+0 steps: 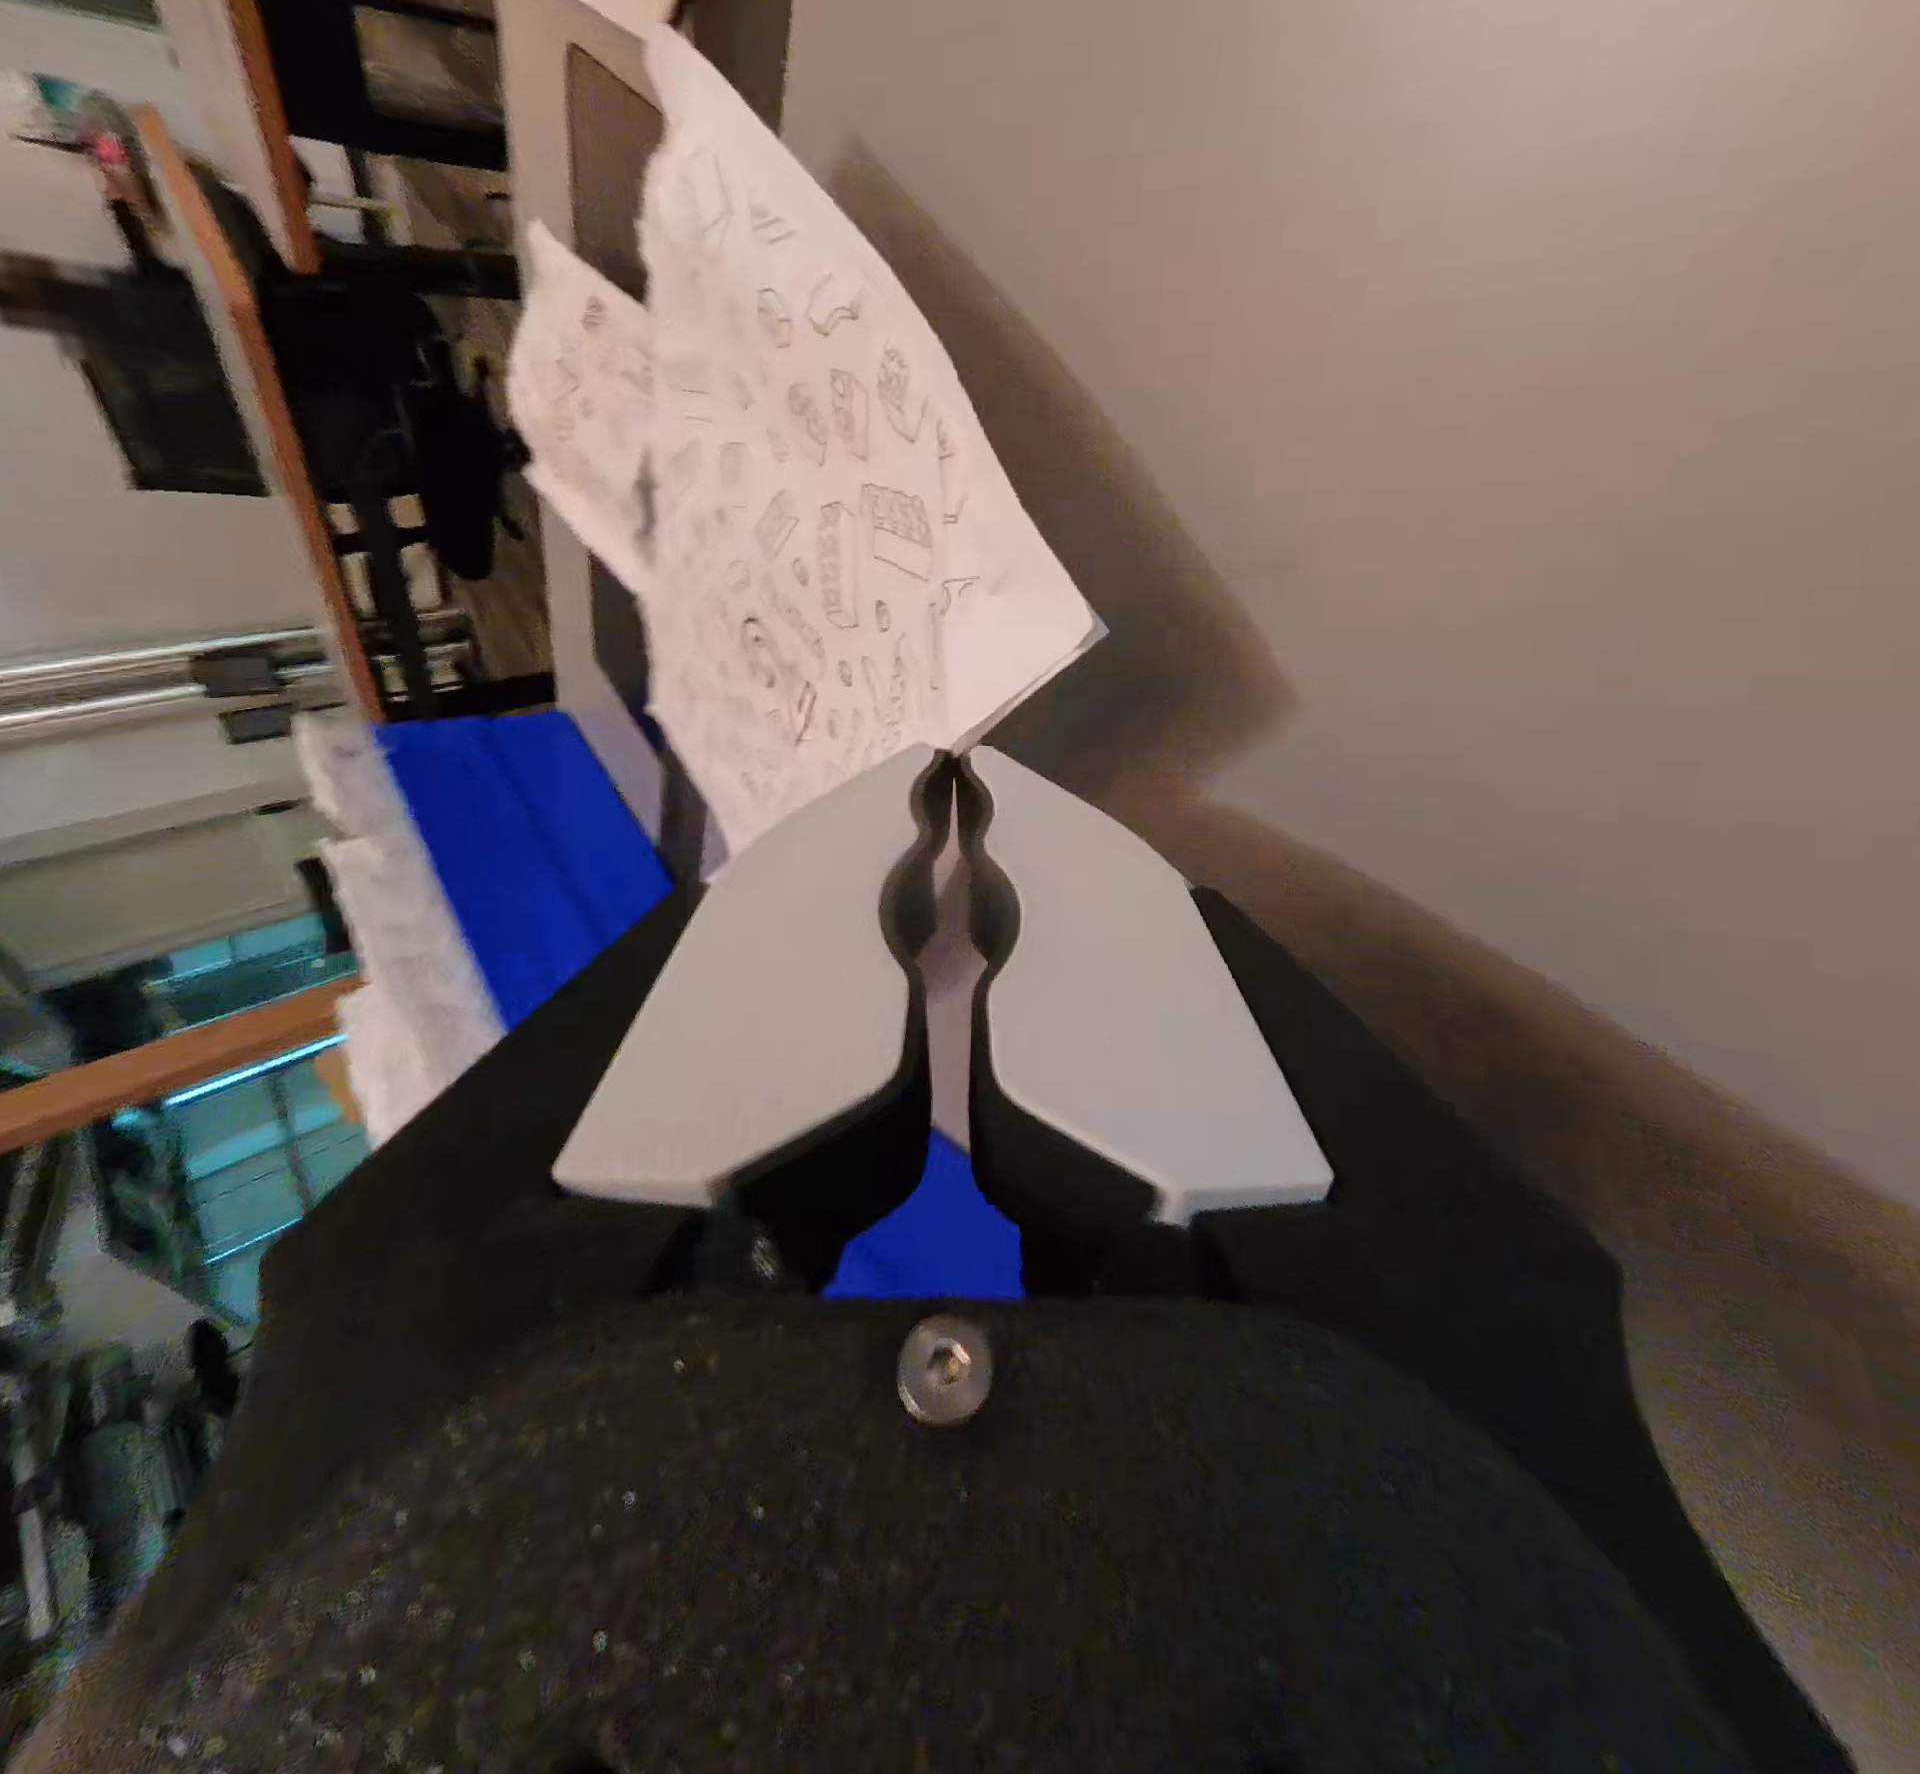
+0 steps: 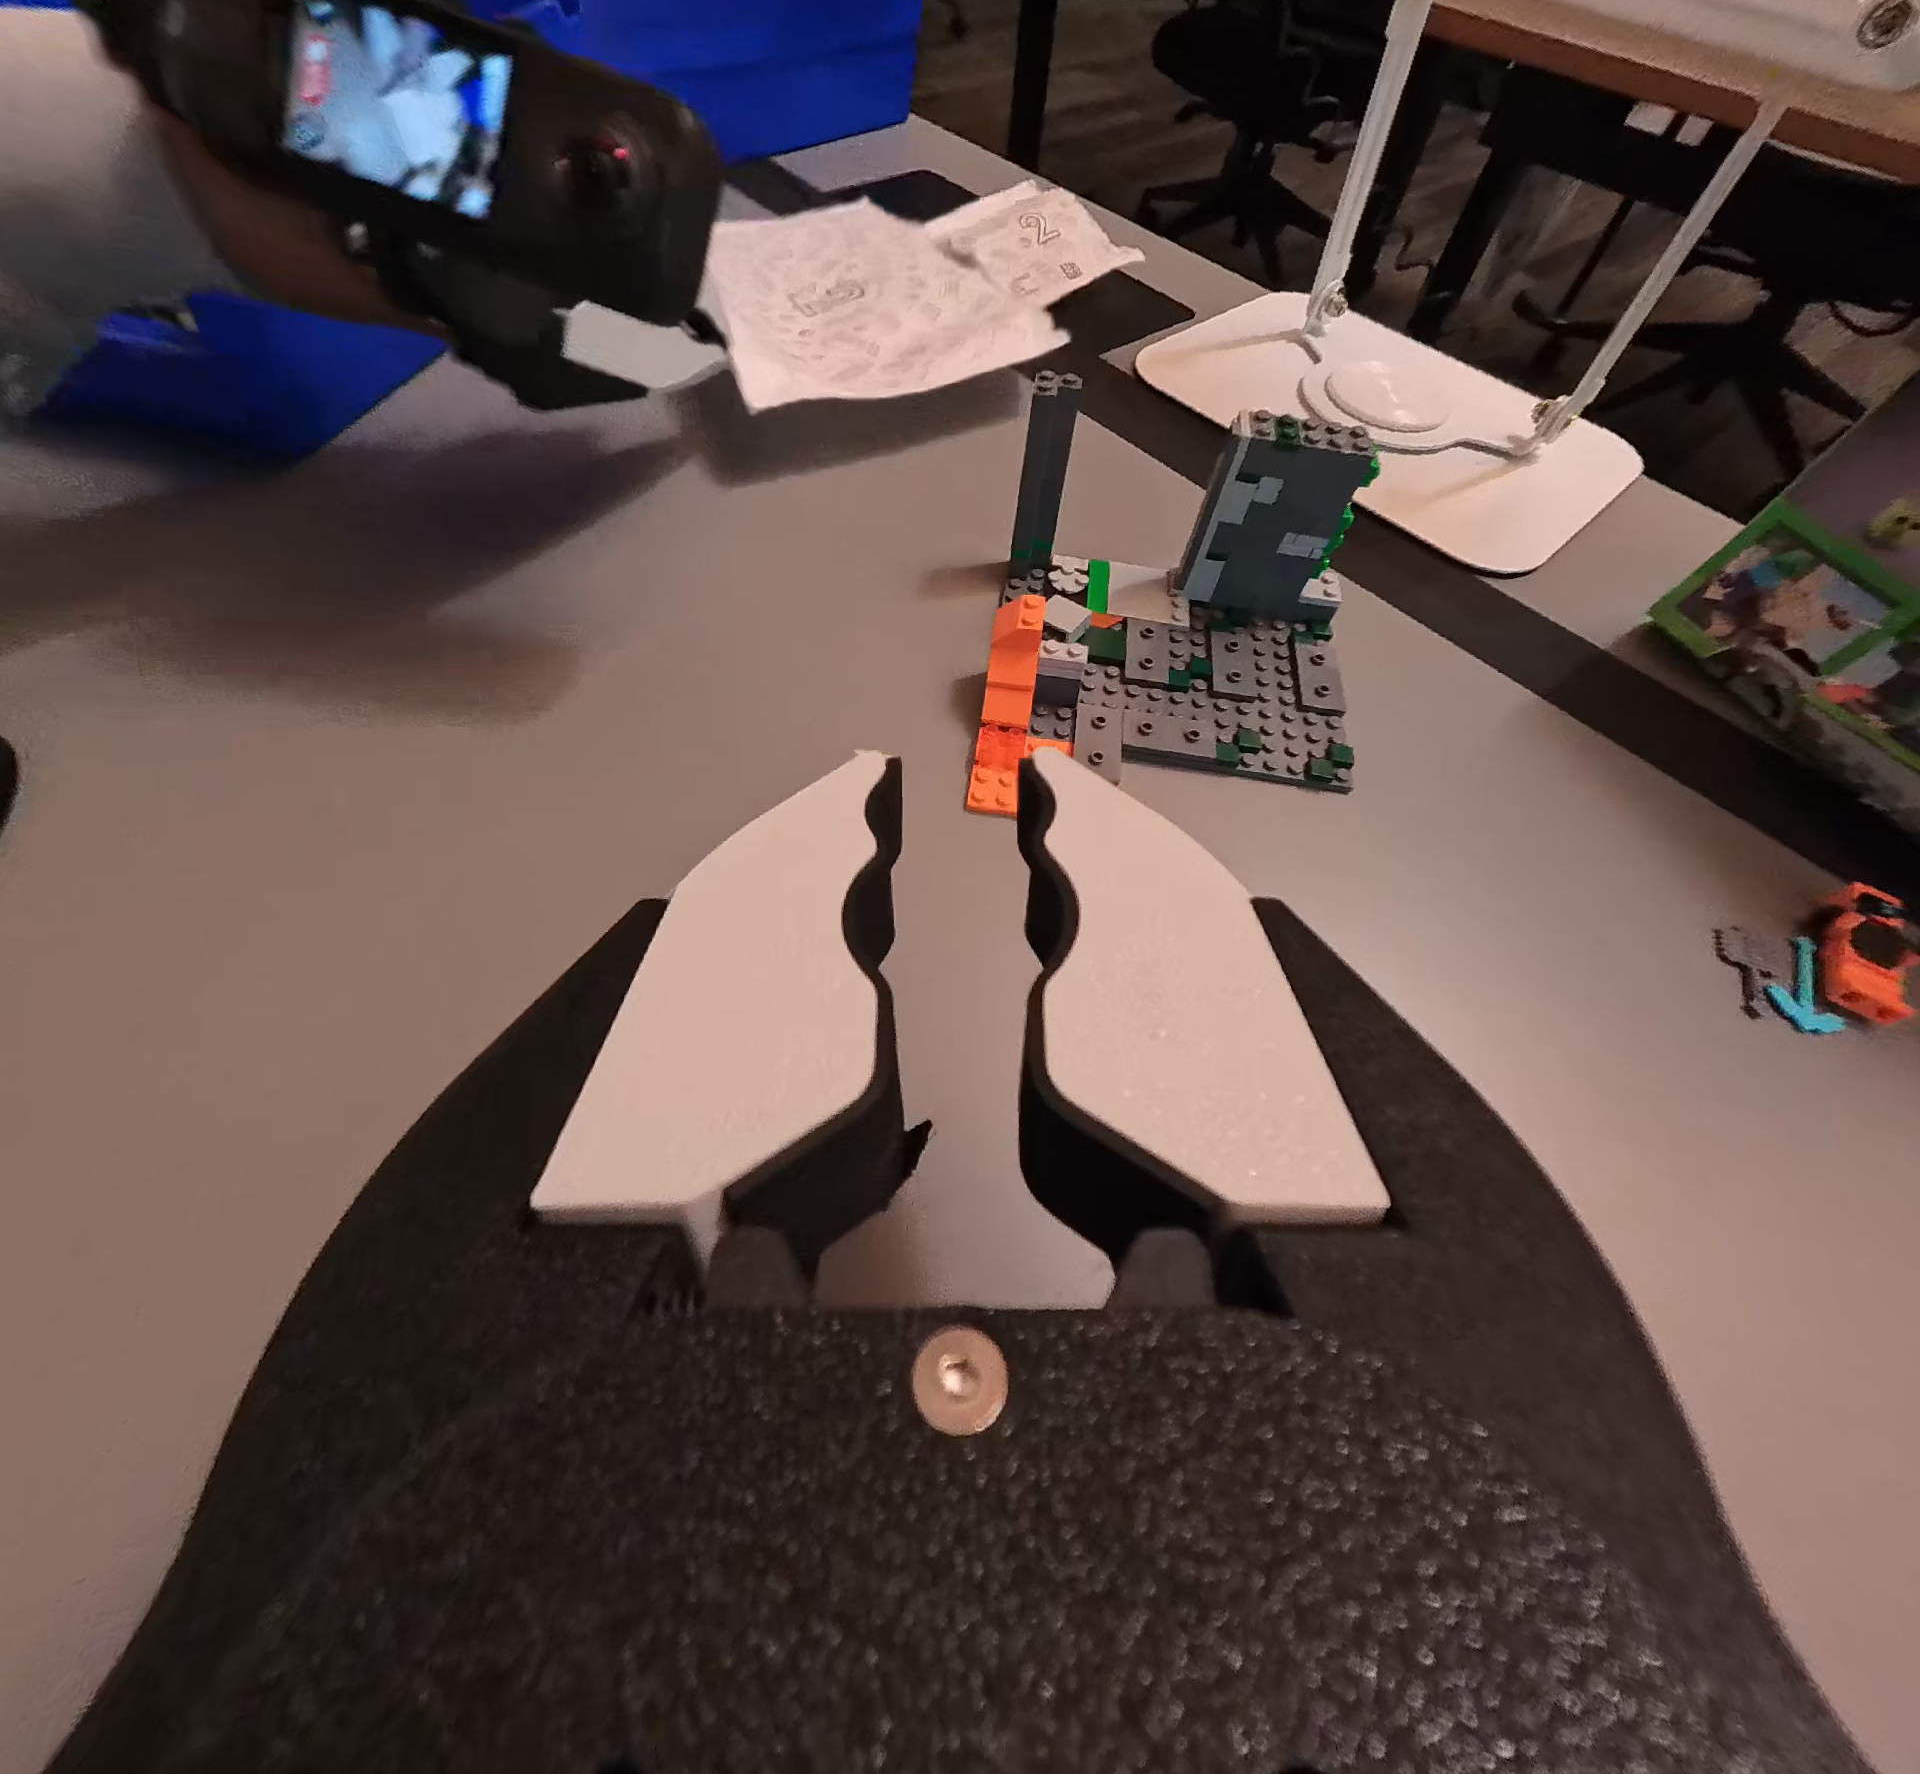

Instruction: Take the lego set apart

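Observation:
The lego set (image 2: pixel 1174 664) stands on the grey table (image 2: pixel 520 789): a grey studded base with two dark towers and orange bricks along its left side. My right gripper (image 2: pixel 956 774) is open and empty just above the table, its fingertips just short of the orange plate (image 2: pixel 992 784). My left gripper (image 1: pixel 956 766) is shut on the edge of a white paper printed with brick drawings (image 1: pixel 810 477) and holds it up in the air. The right wrist view shows that gripper (image 2: pixel 436 155) at the upper left with the paper (image 2: pixel 883 301) hanging from it.
A blue bin (image 2: pixel 748 31) with crumpled paper stands at the back left. A white lamp base (image 2: pixel 1455 477) sits behind the set, a green-edged box (image 2: pixel 1808 644) at the right, and small orange and teal pieces (image 2: pixel 1860 966) lie near the right edge. My hands' fingertips stand some 30 centimeters from each other. Between my right fingertips and the orange plate (image 2: pixel 992 784) there is roughly 12 centimeters.

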A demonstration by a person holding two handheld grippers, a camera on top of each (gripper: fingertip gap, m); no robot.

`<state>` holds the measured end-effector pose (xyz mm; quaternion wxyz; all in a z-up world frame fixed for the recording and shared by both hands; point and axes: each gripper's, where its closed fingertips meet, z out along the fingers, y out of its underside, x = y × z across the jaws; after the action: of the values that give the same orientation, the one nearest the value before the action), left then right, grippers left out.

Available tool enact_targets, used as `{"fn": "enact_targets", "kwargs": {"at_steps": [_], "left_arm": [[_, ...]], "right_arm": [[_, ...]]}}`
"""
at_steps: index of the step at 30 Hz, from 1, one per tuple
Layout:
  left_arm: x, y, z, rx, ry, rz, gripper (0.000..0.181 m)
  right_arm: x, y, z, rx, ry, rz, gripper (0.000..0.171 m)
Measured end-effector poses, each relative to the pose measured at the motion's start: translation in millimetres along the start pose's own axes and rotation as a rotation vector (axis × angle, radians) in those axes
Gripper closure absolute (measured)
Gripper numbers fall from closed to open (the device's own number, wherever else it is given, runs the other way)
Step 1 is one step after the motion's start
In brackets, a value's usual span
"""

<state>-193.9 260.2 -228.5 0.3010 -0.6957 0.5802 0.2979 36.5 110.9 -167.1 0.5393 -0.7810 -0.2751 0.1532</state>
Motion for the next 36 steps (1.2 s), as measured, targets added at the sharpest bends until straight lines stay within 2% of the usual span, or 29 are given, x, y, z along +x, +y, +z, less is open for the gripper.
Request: {"fn": "enact_targets", "kwargs": {"at_steps": [6,11,15,17,19,21,23,25,29,31,33,36], "left_arm": [[46.0,-18.6,-102.1,0.117,-0.141,0.059,0.181],[115.6,-25.6,-172.5,0.27,-0.001,0.045,0.176],[159.8,-37.0,-223.9,0.433,0.225,-0.01,0.168],[174.3,-45.4,-252.6,0.553,0.362,-0.041,0.157],[183.4,-52.6,-281.5,0.683,0.526,-0.093,0.148],[175.8,-54.2,-299.2,0.759,0.665,-0.199,0.147],[150.9,-49.1,-285.0,0.752,0.63,-0.255,0.149],[129.9,-39.9,-251.4,0.661,0.585,-0.281,0.147],[130.4,-21.6,-191.4,0.471,0.696,-0.258,0.146],[147.9,-15.7,-188.1,0.464,0.793,-0.19,0.145],[162.9,-12.8,-193.3,0.517,0.816,-0.113,0.144],[175.7,-5.1,-184.2,0.542,0.705,-0.035,0.152]], "right_arm": [[-6.0,-0.7,2.6,0.011,-0.061,0.077,0.15],[-11.0,0.9,2.9,-0.004,-0.133,0.171,0.143],[-20.1,13.1,5.4,-0.078,-0.236,0.235,0.141],[-26.5,26.1,5.5,-0.149,-0.278,0.212,0.141],[-33.9,37.9,3.6,-0.215,-0.331,0.189,0.141],[-37.9,48.5,0.4,-0.282,-0.373,0.163,0.141],[-40.2,56.9,-1.6,-0.34,-0.408,0.119,0.143],[-44.1,64.8,-1.6,-0.404,-0.448,0.073,0.144],[-51.3,80.1,4.2,-0.525,-0.5,-0.015,0.151],[-62.4,82.0,1.9,-0.556,-0.58,0.021,0.151],[-66.0,87.9,-0.4,-0.596,-0.618,0.048,0.145],[-72.3,91.4,-4.6,-0.607,-0.703,0.109,0.142]]}}
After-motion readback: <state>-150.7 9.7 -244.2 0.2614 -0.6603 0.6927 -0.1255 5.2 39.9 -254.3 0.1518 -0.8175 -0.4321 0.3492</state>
